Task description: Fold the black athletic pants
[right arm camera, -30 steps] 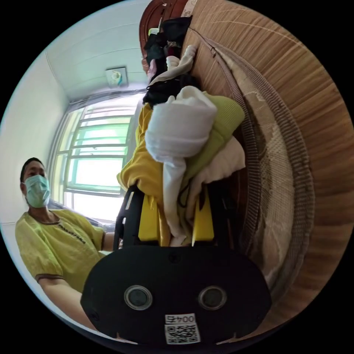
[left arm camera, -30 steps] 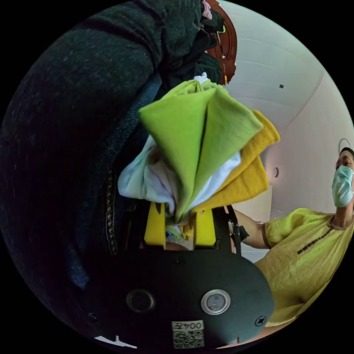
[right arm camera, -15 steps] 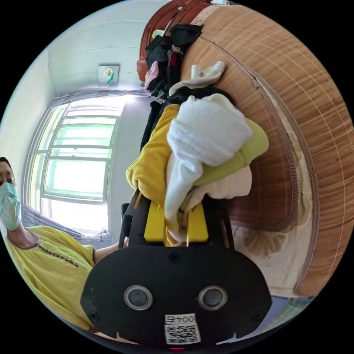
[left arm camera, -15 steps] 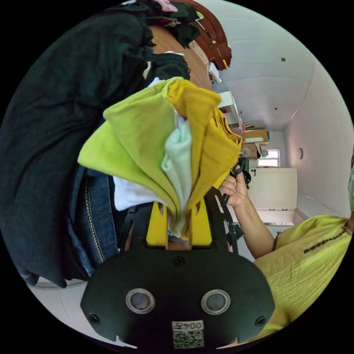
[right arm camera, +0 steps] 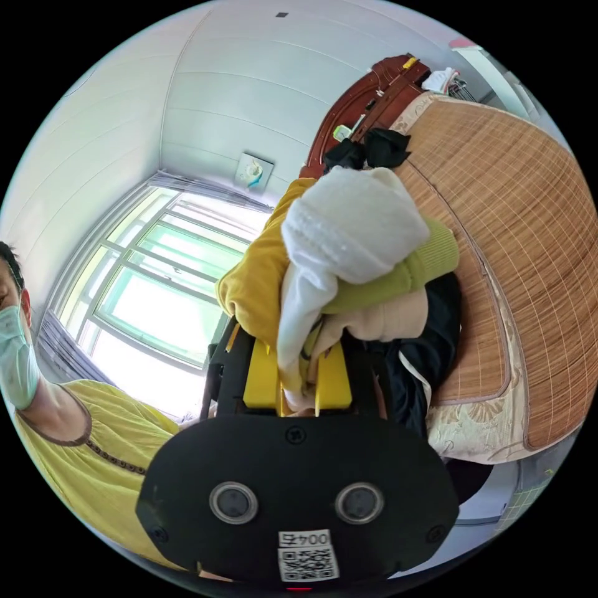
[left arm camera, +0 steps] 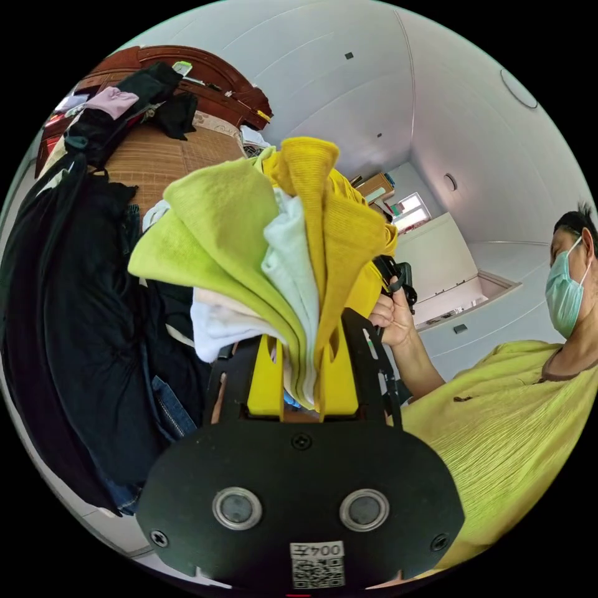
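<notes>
On the bed's woven mat (left arm camera: 152,159), at the left of the left gripper view, dark clothes (left arm camera: 68,299) are lying heaped; which are the black pants I cannot tell. Both cameras have swung since a second ago. The left gripper (left arm camera: 302,380) is clamping a stack of folded cloths (left arm camera: 261,249), green, white and mustard. The right gripper (right arm camera: 298,380) is pinching the same stack (right arm camera: 349,249), with a window (right arm camera: 162,280) glowing behind.
</notes>
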